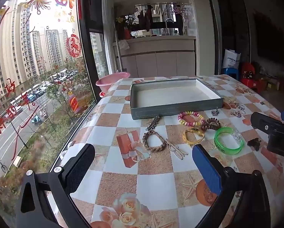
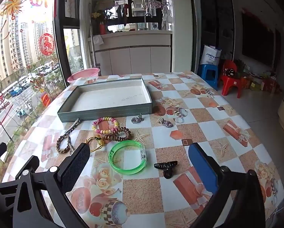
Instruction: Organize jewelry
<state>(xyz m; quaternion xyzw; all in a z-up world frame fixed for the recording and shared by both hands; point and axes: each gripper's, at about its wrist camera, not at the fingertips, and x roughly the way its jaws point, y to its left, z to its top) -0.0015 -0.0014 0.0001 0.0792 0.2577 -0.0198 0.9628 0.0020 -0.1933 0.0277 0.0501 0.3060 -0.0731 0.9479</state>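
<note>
Tray (image 2: 105, 112) lay flat on table (image 2: 199, 114), long axis left-right; both claws, left claw (image 1: 142, 163) and right claw (image 2: 140, 165), spread wide, empty, tilted downward.

Each gripper was a black frame with two broad fingers. The left gripper (image 1: 142, 159) had one black textured pad (image 1: 79, 168) and one blue pad (image 1: 207, 168), with silver screws at the hinge. The right gripper (image 2: 140, 163) looked the same.

Left gripper (image 1: 142, 163) hangs tilted downward, jaws spread wide, nothing between them; right gripper (image 2: 140, 161) likewise, jaws wide, empty.
</note>
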